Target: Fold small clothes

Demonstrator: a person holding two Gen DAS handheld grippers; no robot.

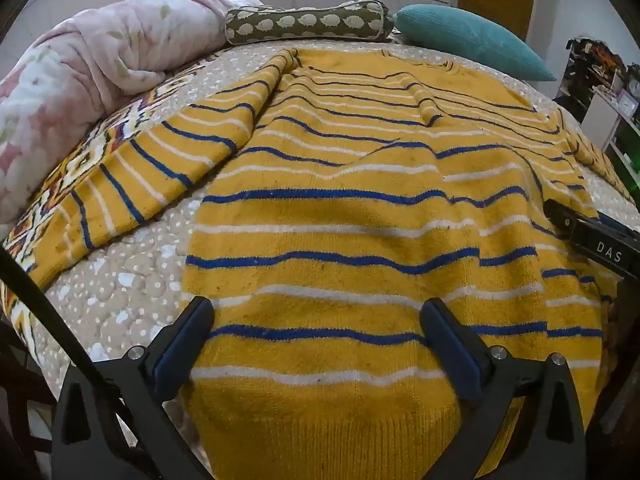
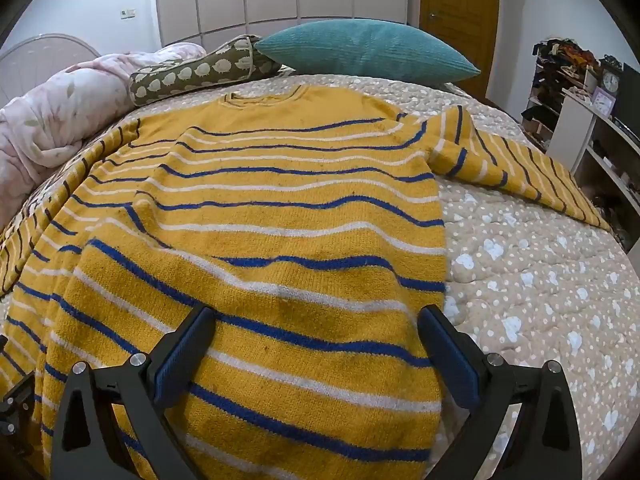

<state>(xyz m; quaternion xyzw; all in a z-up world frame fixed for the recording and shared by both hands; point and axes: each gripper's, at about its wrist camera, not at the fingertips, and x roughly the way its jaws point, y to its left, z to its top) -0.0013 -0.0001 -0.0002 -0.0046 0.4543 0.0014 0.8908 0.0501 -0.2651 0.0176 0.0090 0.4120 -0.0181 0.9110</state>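
We hold both the left gripper [image 1: 318, 336] and right gripper [image 2: 316, 344] wide open, gripping nothing, over the yellow knit sweater with blue and white stripes [image 1: 340, 216], spread on the dotted beige quilt [image 2: 540, 280] between and beyond both pairs of jaws. "DAS" reads on the right gripper's black body.

One striped sweater [image 1: 340, 216], two pillows (teal [image 2: 364, 50], sheep-print [image 1: 308, 22]), one pink blanket [image 1: 92, 60], two tongs (left [image 1: 320, 344], right [image 2: 320, 344]).

The sweater [image 1: 340, 216] runs under the bottom edge of both wrist views, so its hem is cut off. The right claw [image 1: 592, 236] shows in the left view only as a dark piece entering at the frame's right edge. Things on the shelves [image 2: 576, 92] beyond the bed's far right corner are too small to tell.
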